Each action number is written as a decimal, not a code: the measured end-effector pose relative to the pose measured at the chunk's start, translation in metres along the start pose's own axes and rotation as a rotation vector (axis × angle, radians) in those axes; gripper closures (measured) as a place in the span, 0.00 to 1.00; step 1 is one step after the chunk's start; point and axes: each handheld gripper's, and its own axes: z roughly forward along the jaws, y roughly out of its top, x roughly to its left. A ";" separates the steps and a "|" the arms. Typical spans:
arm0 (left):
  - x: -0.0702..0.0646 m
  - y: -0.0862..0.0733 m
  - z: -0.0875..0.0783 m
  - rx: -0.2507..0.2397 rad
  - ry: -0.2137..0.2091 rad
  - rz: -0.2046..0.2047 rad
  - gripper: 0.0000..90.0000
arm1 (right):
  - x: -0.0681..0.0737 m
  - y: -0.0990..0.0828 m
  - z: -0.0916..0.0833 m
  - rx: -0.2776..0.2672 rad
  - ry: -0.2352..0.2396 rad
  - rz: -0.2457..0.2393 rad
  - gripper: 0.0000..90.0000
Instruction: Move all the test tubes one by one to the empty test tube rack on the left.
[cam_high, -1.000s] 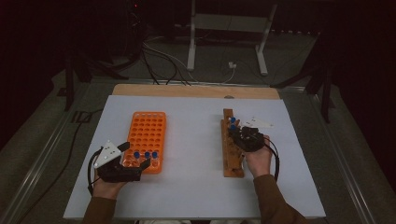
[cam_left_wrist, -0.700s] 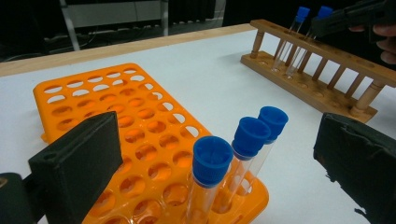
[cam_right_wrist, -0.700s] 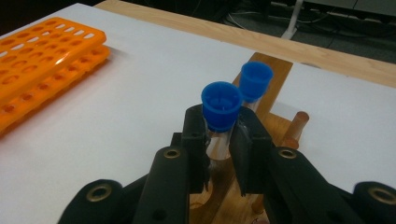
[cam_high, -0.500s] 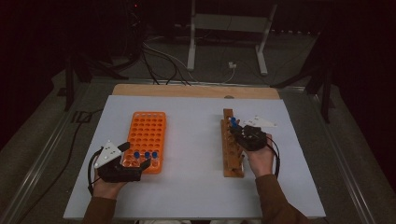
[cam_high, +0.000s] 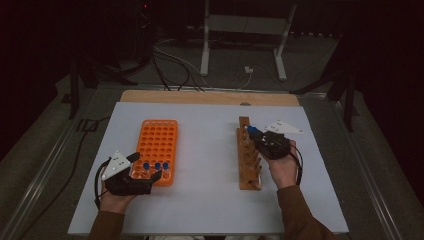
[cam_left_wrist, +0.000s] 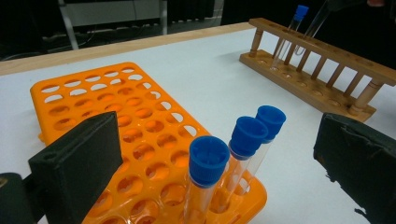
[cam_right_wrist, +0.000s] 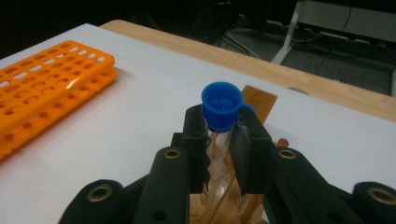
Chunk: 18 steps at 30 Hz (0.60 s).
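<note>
Nearest to the person, the left claw (cam_high: 145, 176) rests at the near end of the orange rack (cam_high: 159, 137), its jaws standing wide apart on either side of the three capped tubes (cam_left_wrist: 233, 154) that stand upright in the rack's near corner. Nothing is pinched there; in the left gripper view the pads flank the tubes without touching them.

Across the counter (cam_high: 210, 200), the right claw (cam_right_wrist: 219, 140) is clamped on a blue-capped tube (cam_right_wrist: 221, 106), pads pressed to the glass just under the cap. The tube's long axis runs close to upright, tilted a little, with its lower end down among the rails of the wooden rack (cam_high: 248, 155) below. I judge it is partway out of its hole, so the next move turns on pulling along that axis until the bottom clears the top rail.

The orange rack lies well to the left of this tube, with open counter between. The right hand (cam_high: 282, 167) holds the claw from the near side, pointed away toward the wooden rack's far end, where a second capped tube (cam_left_wrist: 292, 32) stands.
</note>
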 end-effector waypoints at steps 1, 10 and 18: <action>0.000 0.000 0.000 0.001 0.000 0.002 0.02 | 0.000 0.002 -0.002 -0.003 0.001 -0.003 0.86; -0.002 0.002 0.001 0.006 0.006 0.014 0.02 | 0.005 0.017 -0.013 -0.042 0.012 -0.026 0.86; -0.005 0.007 0.000 0.004 0.012 0.023 0.02 | 0.015 0.024 -0.013 -0.052 0.058 -0.031 0.86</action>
